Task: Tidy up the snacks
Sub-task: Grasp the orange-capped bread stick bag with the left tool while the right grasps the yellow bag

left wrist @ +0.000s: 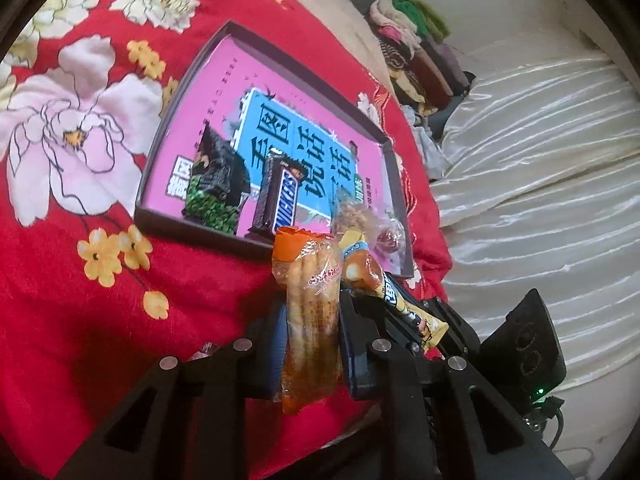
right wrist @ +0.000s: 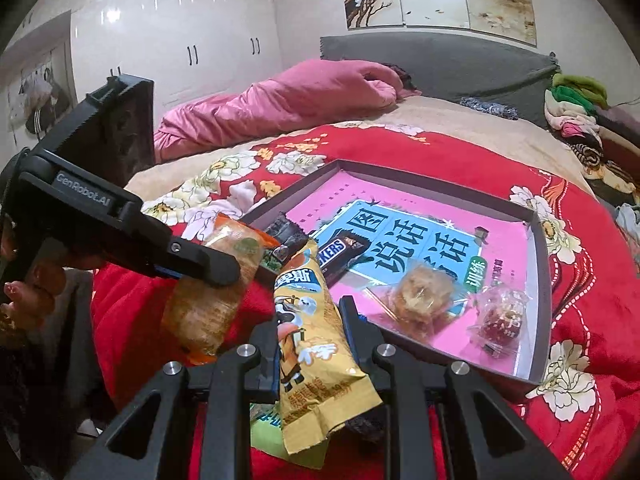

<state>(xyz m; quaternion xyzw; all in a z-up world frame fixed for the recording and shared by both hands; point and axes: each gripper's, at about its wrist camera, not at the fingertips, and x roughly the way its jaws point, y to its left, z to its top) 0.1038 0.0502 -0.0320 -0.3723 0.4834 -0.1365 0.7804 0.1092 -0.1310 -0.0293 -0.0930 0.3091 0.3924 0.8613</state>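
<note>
Above the bed's red floral quilt (left wrist: 100,300), each tool is clamped on a packet: left tool (left wrist: 310,300) on orange breadsticks (left wrist: 310,320), right tool (right wrist: 310,320) on yellow snack (right wrist: 312,320). Both should be carried level over the tray (right wrist: 536,320) rim, then released.

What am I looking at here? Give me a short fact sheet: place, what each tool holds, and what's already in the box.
place: bed with a red floral blanket
container: shallow box with a pink printed bottom
left gripper: jaws shut on an orange snack pack
right gripper: jaws shut on a yellow snack pack
in box: Snickers bar, dark green packet, clear-wrapped pastry, clear-wrapped red sweet
</note>
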